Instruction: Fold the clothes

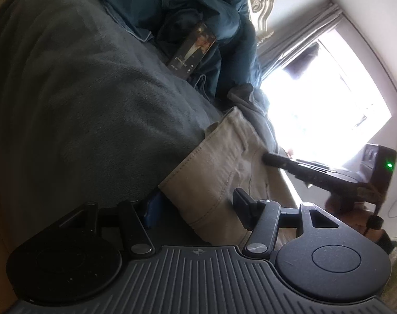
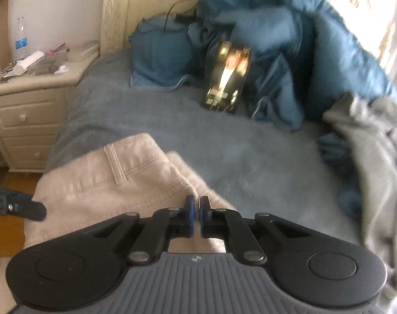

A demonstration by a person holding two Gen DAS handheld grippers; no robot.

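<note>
Both grippers are set at the waistband end of a pair of beige trousers point(image 2: 99, 180) lying on the near part of the bed. On the right gripper point(image 2: 197, 209) the blue-padded fingers are drawn almost together, and a fold of the waistband appears to be pinched between them, though blur leaves the contact itself unclear. On the left gripper point(image 1: 195, 209) the fingers are spread wide, one at each side of the beige cloth, so the fabric is straddled but not clamped. In the left wrist view the right gripper is seen as a dark finger laid against the trousers farther along the band.

A grasp on the waistband is judged to be in hand, with one corner taken and the other not yet closed on. Whether the trousers are being spread flat or are already being doubled over cannot be settled. Before any lift, a firm hold at both ends of the band would be needed so that the cloth is kept level.

Beneath the trousers a grey-blue blanket point(image 2: 172, 128) is spread. Farther back a lit phone point(image 2: 228, 76) is propped against a rumpled blue duvet point(image 2: 316, 52), and a grey garment point(image 2: 376, 151) is heaped at the right. A cream nightstand point(image 2: 26, 115) with a water bottle point(image 2: 21, 39) is seen at the left, and a bright window point(image 1: 329, 110) in the left wrist view.
</note>
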